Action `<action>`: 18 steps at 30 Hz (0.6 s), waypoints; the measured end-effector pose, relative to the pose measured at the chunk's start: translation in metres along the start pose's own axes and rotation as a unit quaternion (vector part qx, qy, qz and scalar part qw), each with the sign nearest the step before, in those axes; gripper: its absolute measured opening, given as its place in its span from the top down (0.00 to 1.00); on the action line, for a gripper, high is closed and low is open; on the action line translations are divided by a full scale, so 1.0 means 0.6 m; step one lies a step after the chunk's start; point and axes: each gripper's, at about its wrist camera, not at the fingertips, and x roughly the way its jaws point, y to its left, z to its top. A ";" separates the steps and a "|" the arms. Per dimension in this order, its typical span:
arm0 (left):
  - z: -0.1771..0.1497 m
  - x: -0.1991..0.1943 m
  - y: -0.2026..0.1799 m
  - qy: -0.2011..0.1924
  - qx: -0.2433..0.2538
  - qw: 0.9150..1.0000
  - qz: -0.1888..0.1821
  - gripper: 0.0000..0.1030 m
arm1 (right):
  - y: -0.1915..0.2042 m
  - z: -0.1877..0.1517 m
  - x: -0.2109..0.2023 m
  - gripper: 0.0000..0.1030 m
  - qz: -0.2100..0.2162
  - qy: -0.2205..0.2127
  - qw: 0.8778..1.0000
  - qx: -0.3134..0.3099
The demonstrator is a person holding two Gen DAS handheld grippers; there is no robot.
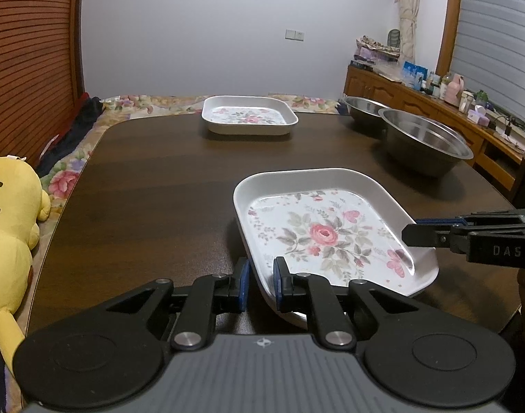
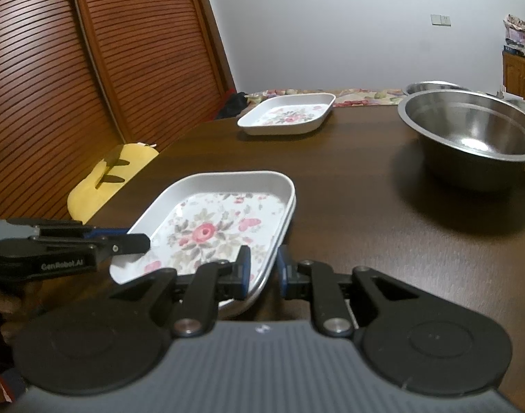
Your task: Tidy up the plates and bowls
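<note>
Near plate (image 1: 331, 237), at the table's (image 1: 159, 179) near edge, gripped on opposite rims by left gripper (image 1: 260, 284) and right gripper (image 2: 262, 272). Likely next: lift level, stack onto far plate (image 1: 249, 115).

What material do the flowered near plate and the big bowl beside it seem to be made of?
Near plate: probably melamine or enamelled metal; smooth glossy white rim and a printed rose, so the look leaves it open. Near bowl: stainless steel, from its grey mirror-like reflective inside.
</note>
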 end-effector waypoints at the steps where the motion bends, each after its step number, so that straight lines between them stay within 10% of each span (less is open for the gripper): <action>1: 0.000 0.000 0.000 0.000 0.000 1.000 0.000 0.85 | 0.001 -0.002 0.000 0.81 -0.001 0.001 1.000 -0.001; 18: 0.027 -0.006 0.019 -0.016 -0.008 1.000 0.002 0.82 | -0.009 0.024 -0.014 0.80 -0.004 -0.010 1.000 -0.004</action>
